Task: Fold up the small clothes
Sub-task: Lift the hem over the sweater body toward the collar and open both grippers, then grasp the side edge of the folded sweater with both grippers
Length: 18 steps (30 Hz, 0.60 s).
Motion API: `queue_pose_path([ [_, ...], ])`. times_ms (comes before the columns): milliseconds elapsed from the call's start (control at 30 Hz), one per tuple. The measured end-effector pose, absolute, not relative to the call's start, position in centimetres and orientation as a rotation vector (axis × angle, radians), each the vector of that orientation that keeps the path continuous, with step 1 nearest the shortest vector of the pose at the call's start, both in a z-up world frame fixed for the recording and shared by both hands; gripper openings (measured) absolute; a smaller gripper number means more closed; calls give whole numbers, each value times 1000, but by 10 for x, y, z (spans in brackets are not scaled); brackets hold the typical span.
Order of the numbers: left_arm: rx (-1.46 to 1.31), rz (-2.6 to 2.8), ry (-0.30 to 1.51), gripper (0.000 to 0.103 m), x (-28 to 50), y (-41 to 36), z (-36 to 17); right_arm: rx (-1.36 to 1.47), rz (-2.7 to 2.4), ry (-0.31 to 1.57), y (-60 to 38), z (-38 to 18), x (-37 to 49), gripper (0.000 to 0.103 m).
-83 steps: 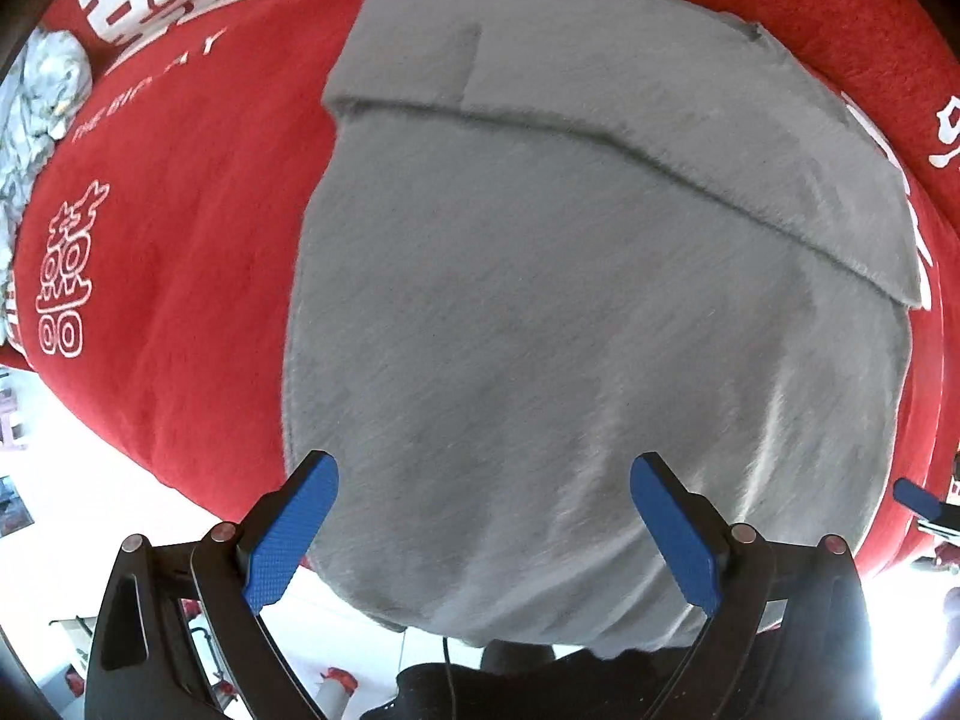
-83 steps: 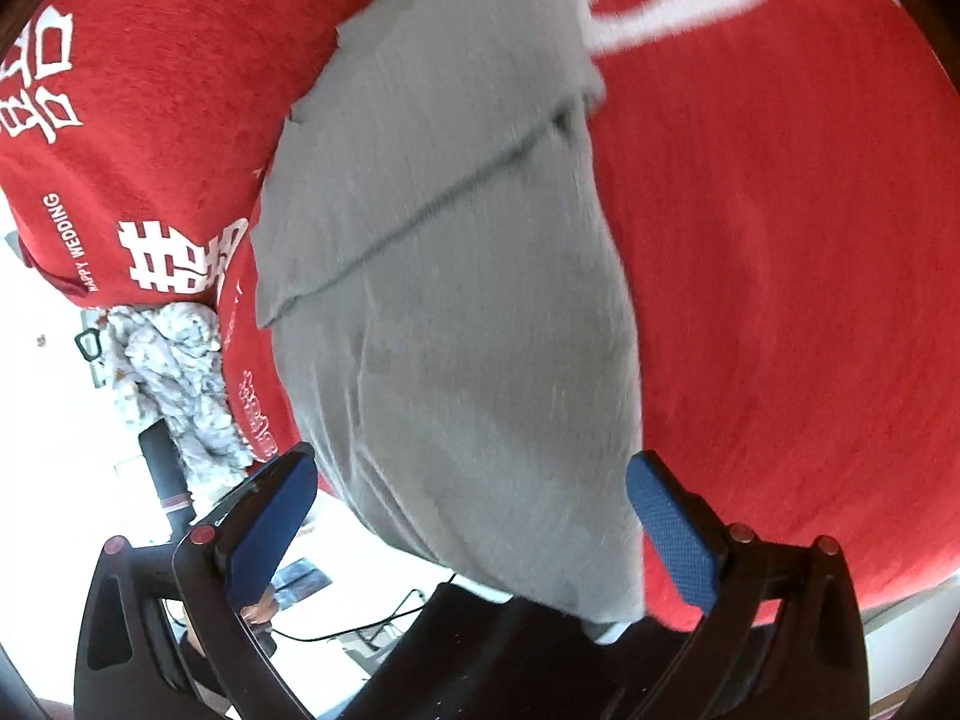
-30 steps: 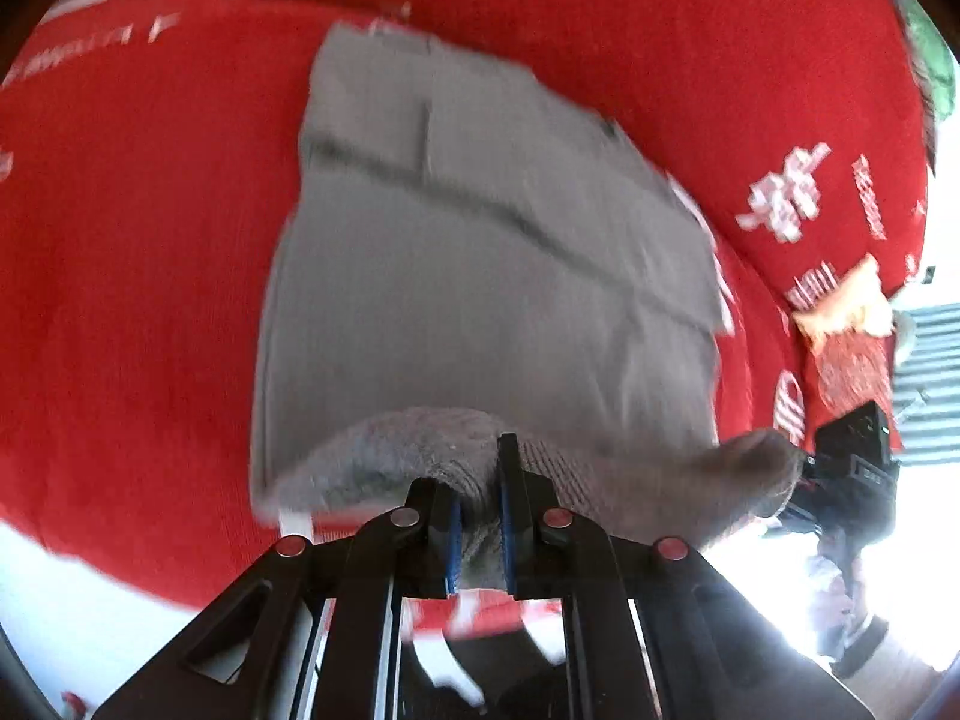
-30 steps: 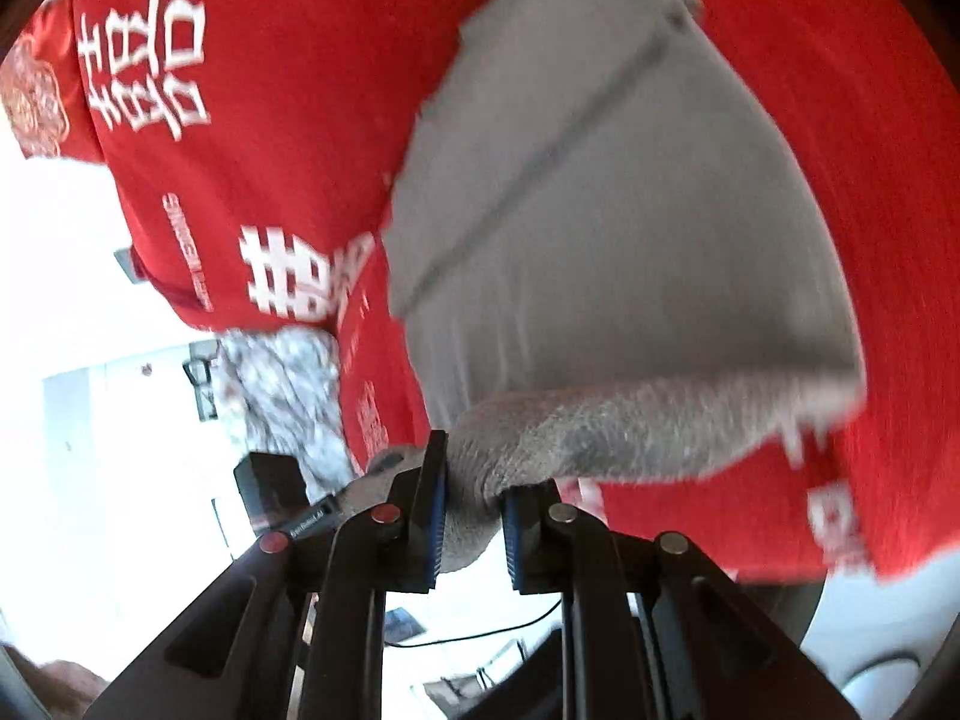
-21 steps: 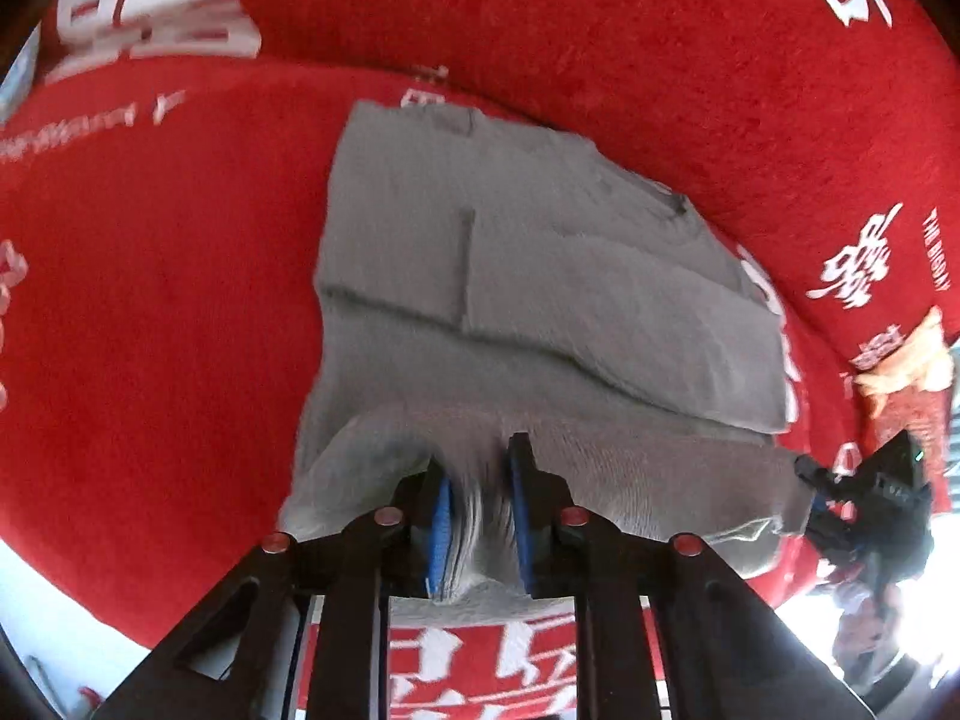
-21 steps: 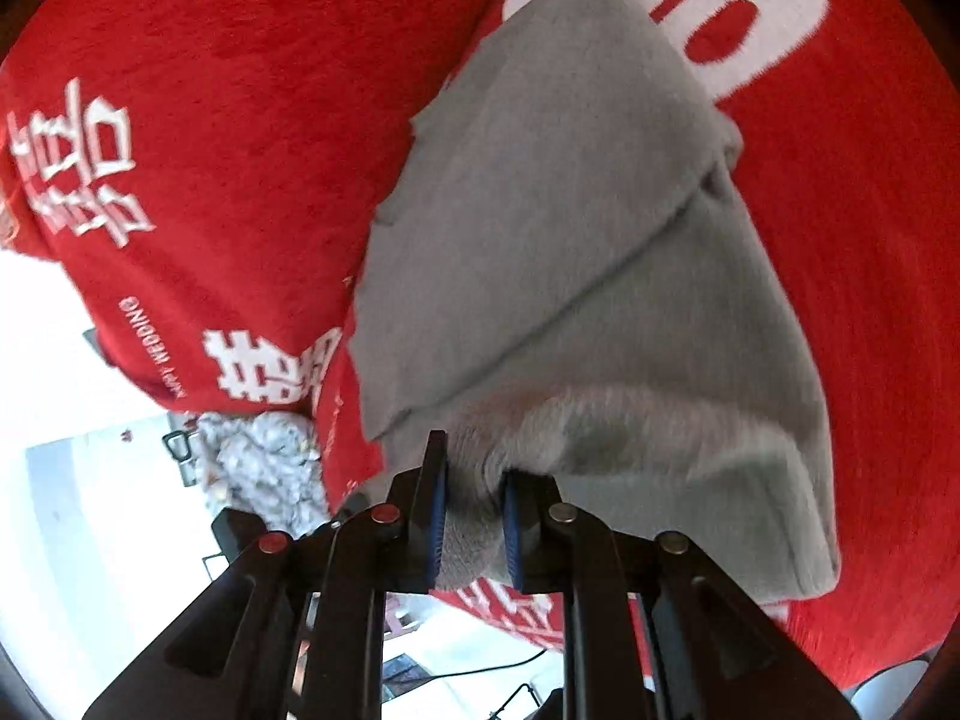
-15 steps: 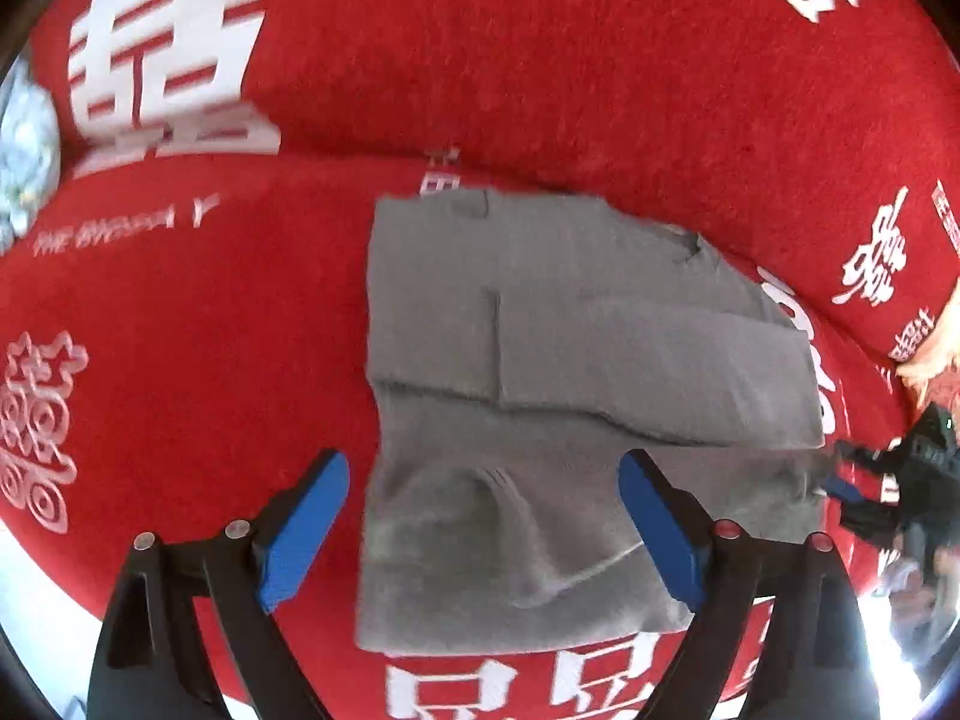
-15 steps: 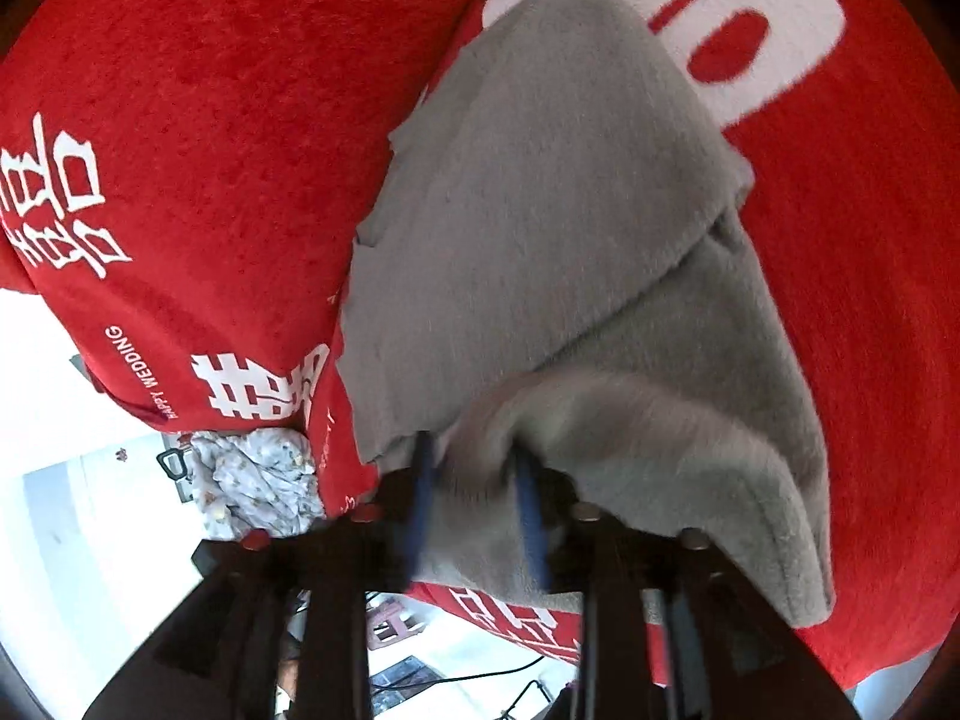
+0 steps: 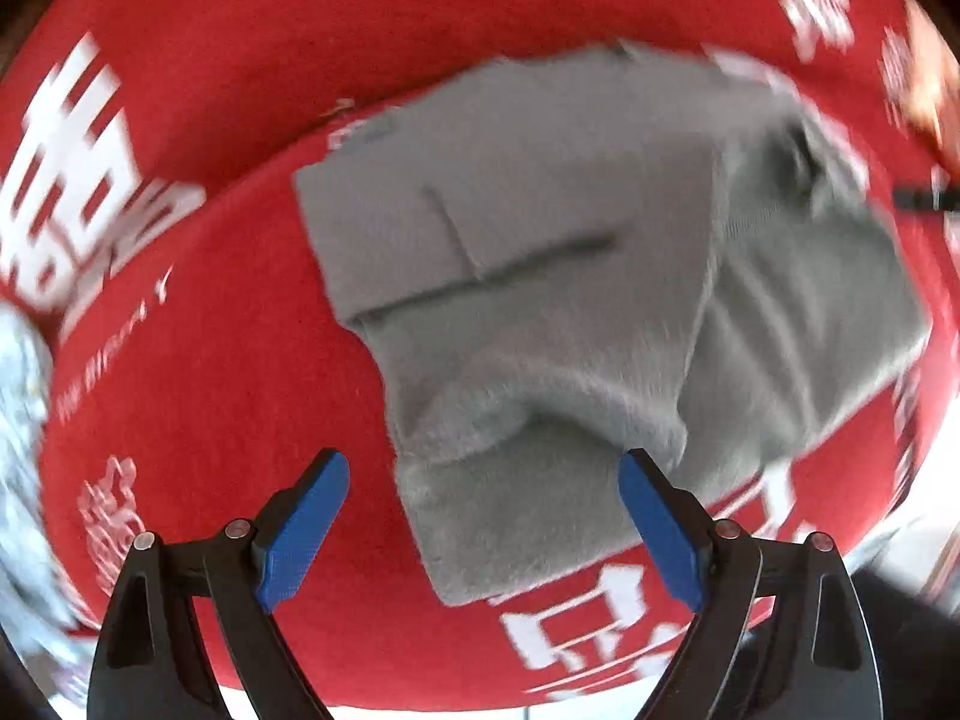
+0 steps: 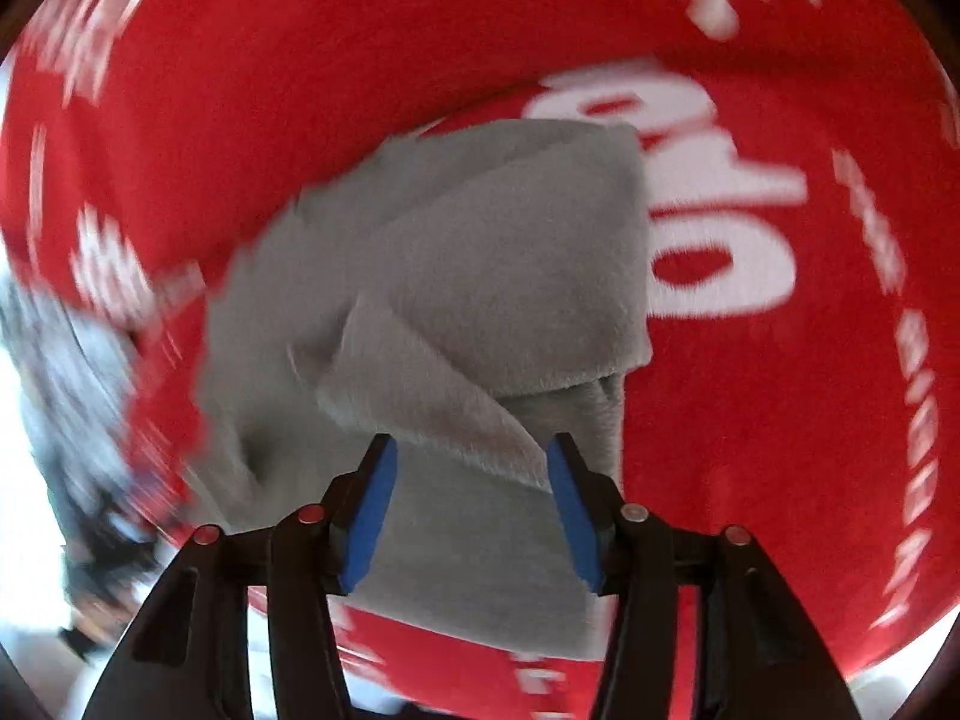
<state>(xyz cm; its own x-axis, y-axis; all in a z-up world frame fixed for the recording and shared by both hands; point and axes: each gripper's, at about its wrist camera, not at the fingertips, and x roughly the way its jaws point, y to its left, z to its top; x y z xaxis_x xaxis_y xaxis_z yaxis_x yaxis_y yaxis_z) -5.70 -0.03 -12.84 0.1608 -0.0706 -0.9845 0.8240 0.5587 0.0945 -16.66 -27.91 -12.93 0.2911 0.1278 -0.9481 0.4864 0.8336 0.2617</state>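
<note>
A grey knit garment (image 9: 576, 312) lies partly folded on a red cloth with white lettering (image 9: 210, 390). Its near hem is turned up over the body and rumpled. My left gripper (image 9: 480, 528) is open and empty, just in front of the garment's near edge. In the right wrist view the same garment (image 10: 456, 276) shows a loose folded flap lying between the blue pads. My right gripper (image 10: 468, 498) is open, its jaws apart above the cloth and holding nothing.
The red cloth (image 10: 780, 480) covers the whole work surface. A pale patterned cloth (image 9: 18, 372) lies at the far left edge. An orange item (image 9: 927, 78) sits at the upper right. Both views are motion-blurred.
Both grippers held the garment's hem and carried it forward over the body. The left one opened first, and the right has now opened too. Both have drawn back.
</note>
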Motion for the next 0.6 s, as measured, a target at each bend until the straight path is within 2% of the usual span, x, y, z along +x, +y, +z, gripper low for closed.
queue_pose_path([
  [133,824,-719,1247,92,-60,-26,-150,212,-252,1381,-242,-146,-145,64],
  [200,800,-649,1222,92,-47,-40,-153,164,-280,1385,-245,-152,-136,64],
  [300,652,-519,1243,92,-9,-48,-151,285,-357,1339,-278,-152,-124,64],
  [433,447,-383,1301,92,42,-38,-143,619,-416,1294,-341,-160,-121,64],
  [600,331,-482,1352,92,57,-30,-126,831,-279,1230,-365,-162,-126,64],
])
